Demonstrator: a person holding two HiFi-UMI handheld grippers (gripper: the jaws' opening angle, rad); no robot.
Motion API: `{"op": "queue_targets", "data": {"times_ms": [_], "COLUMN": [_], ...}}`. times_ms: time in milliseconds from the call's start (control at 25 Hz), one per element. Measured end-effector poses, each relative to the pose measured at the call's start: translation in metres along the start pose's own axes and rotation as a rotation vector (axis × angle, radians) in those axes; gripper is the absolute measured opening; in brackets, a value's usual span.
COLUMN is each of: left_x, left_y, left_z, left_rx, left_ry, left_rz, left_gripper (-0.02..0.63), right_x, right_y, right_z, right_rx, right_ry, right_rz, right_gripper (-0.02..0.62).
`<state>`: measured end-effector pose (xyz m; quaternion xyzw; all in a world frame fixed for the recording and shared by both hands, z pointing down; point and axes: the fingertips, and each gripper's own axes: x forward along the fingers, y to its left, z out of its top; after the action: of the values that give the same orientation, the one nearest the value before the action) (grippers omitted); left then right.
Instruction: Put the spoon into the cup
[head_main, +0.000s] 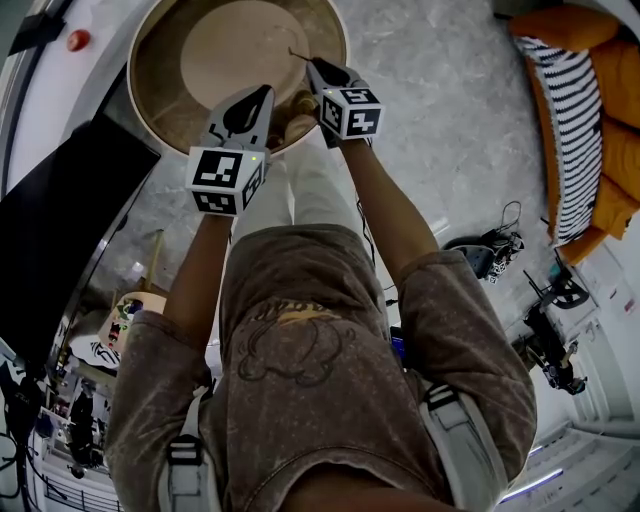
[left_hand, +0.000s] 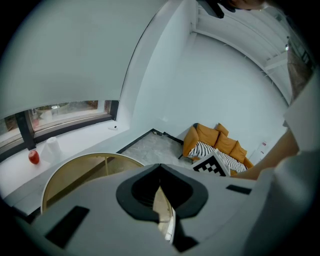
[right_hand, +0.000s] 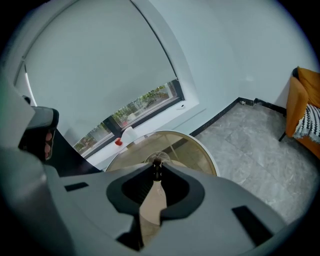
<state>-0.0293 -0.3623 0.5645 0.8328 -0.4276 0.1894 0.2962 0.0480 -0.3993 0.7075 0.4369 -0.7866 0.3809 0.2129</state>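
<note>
In the head view, the left gripper (head_main: 262, 96) and right gripper (head_main: 312, 66) are held over the round table's (head_main: 136, 92) near rim; in the left gripper view, jaws are pressed together, empty; in the right gripper view, the spoon's (right_hand: 156, 170) dark stem is pinched, open floor (right_hand: 250, 145) seen beyond the rim.

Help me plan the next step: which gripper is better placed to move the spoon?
Right. The right gripper is shut on the spoon, over the table; the left gripper is shut and empty.
</note>
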Motion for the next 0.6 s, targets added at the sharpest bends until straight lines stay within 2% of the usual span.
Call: {"op": "queue_targets", "data": {"times_ms": [600], "left_x": [0.004], "left_y": [0.008], "left_z": [-0.016], "left_rx": [-0.026], "left_ry": [0.034], "left_rz": [0.01], "left_gripper": [0.017], "right_x": [0.036], "right_y": [-0.009], "right_z": [-0.028], "right_rx": [0.022], "right_ry": [0.081], "right_rz": [0.001], "right_gripper": [0.061]}}
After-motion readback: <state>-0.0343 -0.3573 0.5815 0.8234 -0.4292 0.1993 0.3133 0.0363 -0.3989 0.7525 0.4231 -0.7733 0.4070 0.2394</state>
